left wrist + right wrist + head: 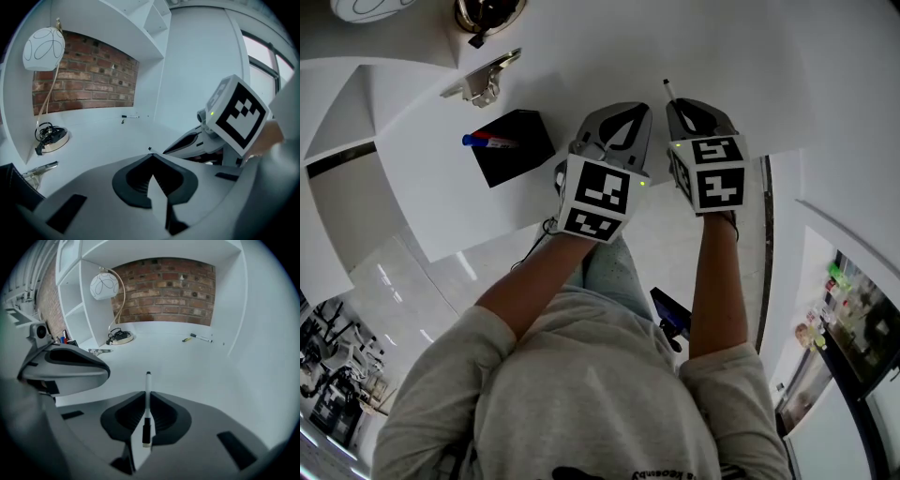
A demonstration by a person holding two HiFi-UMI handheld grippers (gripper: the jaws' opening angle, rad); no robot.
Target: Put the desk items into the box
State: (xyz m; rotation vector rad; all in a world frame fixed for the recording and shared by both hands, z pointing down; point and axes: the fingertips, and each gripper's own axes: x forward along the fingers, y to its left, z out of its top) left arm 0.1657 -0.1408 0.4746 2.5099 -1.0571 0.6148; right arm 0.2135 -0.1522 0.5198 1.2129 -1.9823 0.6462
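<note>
Right gripper clamped on a white pen, tip pointing away from us. Left gripper has its jaws together, nothing in them. Black box sits left on the desk, one blue marker already inside. We judge this pen, the small metal tool beyond the box, and another pen far right remain.

This looks like a home office or study nook. A long white built-in desk runs beneath white cubby shelves, backed by a red brick wall panel. A white globe lamp on a curved brass stem stands on the desk. Pale glossy floor tiles lie below.
</note>
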